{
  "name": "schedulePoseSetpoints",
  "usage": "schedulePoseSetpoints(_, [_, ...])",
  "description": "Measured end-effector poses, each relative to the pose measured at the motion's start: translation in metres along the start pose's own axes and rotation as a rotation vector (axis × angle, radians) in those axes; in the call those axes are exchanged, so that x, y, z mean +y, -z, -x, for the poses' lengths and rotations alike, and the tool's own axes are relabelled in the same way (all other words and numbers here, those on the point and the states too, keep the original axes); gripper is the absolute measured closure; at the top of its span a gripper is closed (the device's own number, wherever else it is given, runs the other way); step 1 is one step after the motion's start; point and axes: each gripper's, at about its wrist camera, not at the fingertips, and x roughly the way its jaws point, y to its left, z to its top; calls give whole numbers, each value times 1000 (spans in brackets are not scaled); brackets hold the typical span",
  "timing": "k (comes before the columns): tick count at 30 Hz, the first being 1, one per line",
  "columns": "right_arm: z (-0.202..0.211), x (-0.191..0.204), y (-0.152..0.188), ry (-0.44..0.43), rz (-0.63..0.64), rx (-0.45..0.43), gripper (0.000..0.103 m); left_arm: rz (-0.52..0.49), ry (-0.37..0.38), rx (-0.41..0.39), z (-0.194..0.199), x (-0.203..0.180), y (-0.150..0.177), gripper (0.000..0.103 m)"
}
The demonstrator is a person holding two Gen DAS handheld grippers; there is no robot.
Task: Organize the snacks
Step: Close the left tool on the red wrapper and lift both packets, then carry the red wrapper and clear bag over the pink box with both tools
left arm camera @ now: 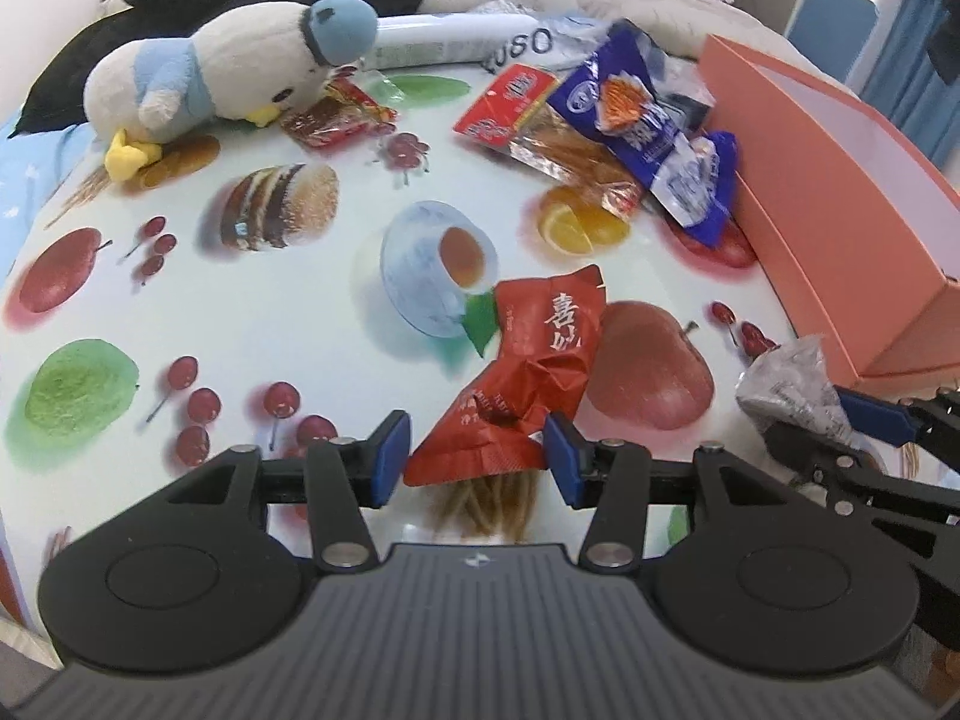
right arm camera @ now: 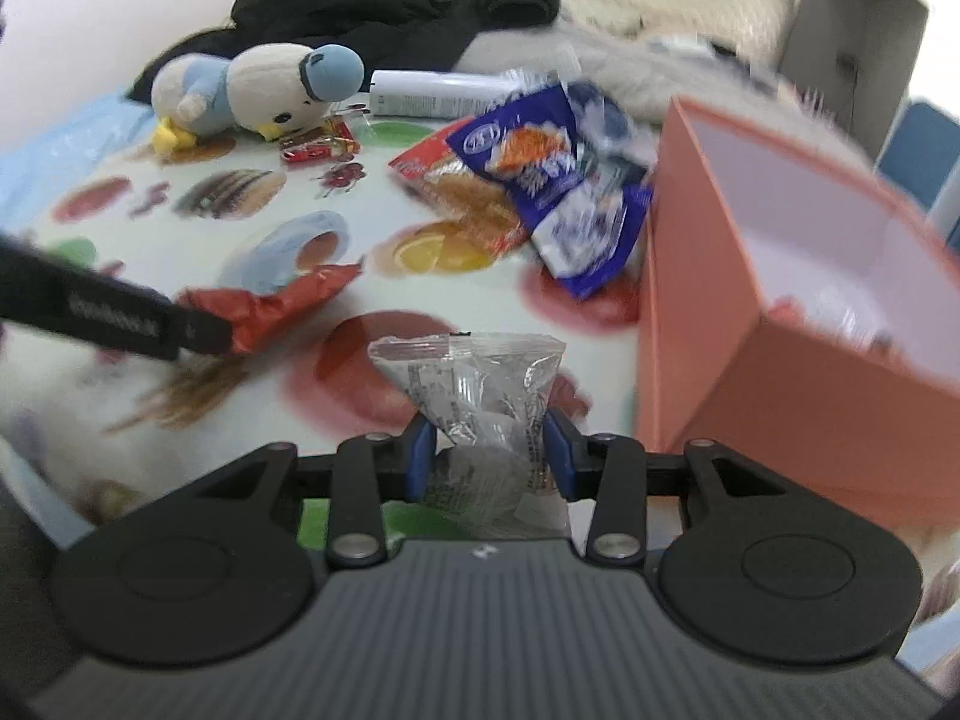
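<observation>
Jaws of the left gripper (left arm camera: 477, 462) pinch the lower end of a red snack packet (left arm camera: 528, 372), while those of the right gripper (right arm camera: 489, 459) are pressed onto a clear-wrapped snack (right arm camera: 474, 384). Both packets hang clear above the fruit-printed bench (left arm camera: 270, 324). The step in hand looks like carrying the two picked snacks to the open orange box (right arm camera: 780, 372), which stands just beside the right gripper. More snacks, a blue packet (left arm camera: 648, 120) among them, lie piled against the box's far side, near a plush bird (left arm camera: 240, 72). Next, each load needs lifting over the box wall before release.
</observation>
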Motion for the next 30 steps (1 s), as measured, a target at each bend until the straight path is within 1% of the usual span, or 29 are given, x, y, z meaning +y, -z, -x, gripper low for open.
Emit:
schedulePoseSetpoints(2, [1, -3, 4, -27, -32, 16, 61, -32, 9, -3, -2, -2, 1, 41])
schedulePoseSetpoints(3, [2, -3, 5, -28, -32, 16, 61, -45, 7, -1, -4, -3, 0, 34])
schedulePoseSetpoints(5, [2, -5, 6, -37, -37, 18, 61, -74, -5, -4, -9, -5, -2, 26])
schedulePoseSetpoints(8, [0, -12, 6, -54, -75, 22, 61, -130, -4, -11, -18, -10, -7, 26])
schedulePoseSetpoints(11, [-3, -22, 6, -79, -141, 24, 62, -196, -2, -30, -27, -18, -12, 26])
schedulePoseSetpoints(13, [-5, -28, 7, -96, -169, 23, 62, -208, 1, -21, -35, -21, -15, 26])
schedulePoseSetpoints(15, [-7, -31, 8, -106, -183, 23, 62, -201, 9, 5, -45, -23, -18, 26])
schedulePoseSetpoints(17, [-11, -32, 9, -110, -192, 25, 62, -196, 1, 20, -53, -23, -18, 27])
schedulePoseSetpoints(18, [-13, -32, 9, -113, -194, 27, 62, -180, 10, 15, -54, -22, -18, 28])
schedulePoseSetpoints(20, [-19, -34, 11, -123, -200, 37, 62, -168, 9, 10, -55, -22, -19, 36])
schedulePoseSetpoints(21, [-21, -34, 12, -123, -206, 41, 62, -169, 13, 7, -55, -22, -19, 45])
schedulePoseSetpoints(22, [-22, -35, 12, -123, -211, 39, 62, -166, 15, 7, -54, -24, -20, 53])
schedulePoseSetpoints(24, [-23, -34, 10, -120, -208, 37, 62, -158, 7, 8, -52, -26, -21, 53])
schedulePoseSetpoints(27, [-20, -34, 9, -124, -205, 37, 64, -133, 19, 10, -49, -28, -23, 54])
schedulePoseSetpoints(30, [-16, -33, 7, -120, -197, 33, 65, -106, 31, -5, -37, -31, -23, 54])
